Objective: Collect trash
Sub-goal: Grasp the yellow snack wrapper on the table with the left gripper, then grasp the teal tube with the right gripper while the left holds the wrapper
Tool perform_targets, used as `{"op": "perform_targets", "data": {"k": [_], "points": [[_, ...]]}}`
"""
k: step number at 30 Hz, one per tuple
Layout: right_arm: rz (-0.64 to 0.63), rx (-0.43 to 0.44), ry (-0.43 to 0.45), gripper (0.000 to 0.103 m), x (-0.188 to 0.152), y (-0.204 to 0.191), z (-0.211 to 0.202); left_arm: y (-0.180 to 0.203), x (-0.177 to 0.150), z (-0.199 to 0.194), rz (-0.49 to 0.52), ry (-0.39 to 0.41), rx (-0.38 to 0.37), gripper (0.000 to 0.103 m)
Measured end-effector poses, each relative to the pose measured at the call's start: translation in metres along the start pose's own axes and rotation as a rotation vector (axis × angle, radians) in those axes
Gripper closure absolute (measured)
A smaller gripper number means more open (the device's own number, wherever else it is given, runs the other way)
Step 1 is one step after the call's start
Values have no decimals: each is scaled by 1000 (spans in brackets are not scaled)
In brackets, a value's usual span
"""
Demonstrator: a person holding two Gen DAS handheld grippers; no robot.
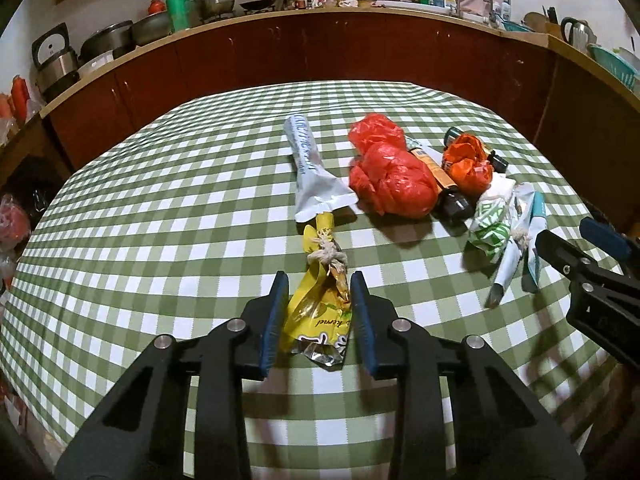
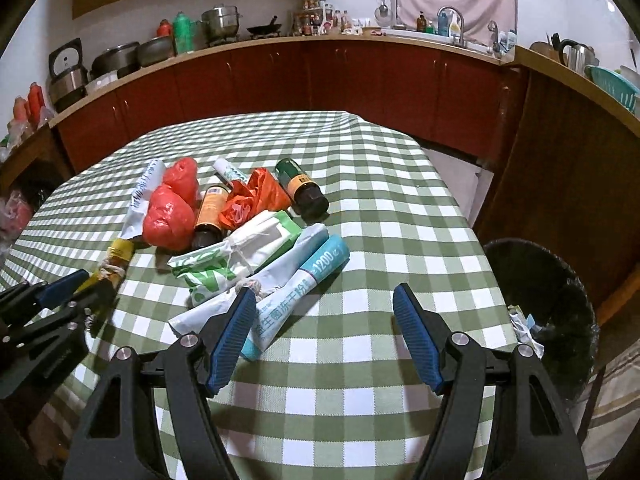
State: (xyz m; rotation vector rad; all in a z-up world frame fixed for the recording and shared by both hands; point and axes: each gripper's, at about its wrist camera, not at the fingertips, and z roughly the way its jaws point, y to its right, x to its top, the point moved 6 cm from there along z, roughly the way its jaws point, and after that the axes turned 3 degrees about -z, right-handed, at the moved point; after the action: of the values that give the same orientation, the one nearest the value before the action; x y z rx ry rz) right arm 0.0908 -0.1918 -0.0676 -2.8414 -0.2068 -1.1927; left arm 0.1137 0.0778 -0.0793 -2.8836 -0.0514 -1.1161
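Clenched on the yellow wrapper [image 1: 312, 328] with the left gripper [image 1: 319, 280], blue pads against both crumpled sides, low over the green checked tablecloth [image 1: 160, 220]. Just ahead of those fingertips, a knot of pale string [image 1: 320, 258] around the wrapper's neck. Further ahead, touching the wrapper's far end, a white pouch [image 1: 308, 168] lying flat. Ahead and to the right, a red plastic bag [image 1: 388, 176], then a brown bottle [image 1: 448, 196] on its side and an orange bag [image 1: 466, 160] bunched against it. Further right, near the other tool, a green-and-white packet [image 1: 492, 224]. Released and wide apart at the right gripper [image 2: 325, 292], gripping nothing, mostly bare cloth between the pads. Just beside its left pad, partly reaching between the two, a blue-and-white rolled packet [image 2: 296, 292]; whether touching that pad, cannot tell. Off to its right, below the table edge, a dark bin [image 2: 560, 292] with some scraps of paper at the near rim.
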Motion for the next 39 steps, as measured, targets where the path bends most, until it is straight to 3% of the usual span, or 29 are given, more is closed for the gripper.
{"op": "perform_targets", "data": {"k": [10, 17, 36, 39], "points": [[-10, -42, -46, 34, -5, 3, 6, -14, 0, -2, -26, -2, -4, 72], [7, -60, -53, 47, -5, 13, 4, -24, 1, -3, -47, 1, 7, 72], [17, -55, -49, 48, 8, 9, 14, -32, 2, -12, -64, 14, 1, 73], [21, -47, -59, 60, 7, 10, 17, -30, 2, -12, -65, 15, -2, 73]]}}
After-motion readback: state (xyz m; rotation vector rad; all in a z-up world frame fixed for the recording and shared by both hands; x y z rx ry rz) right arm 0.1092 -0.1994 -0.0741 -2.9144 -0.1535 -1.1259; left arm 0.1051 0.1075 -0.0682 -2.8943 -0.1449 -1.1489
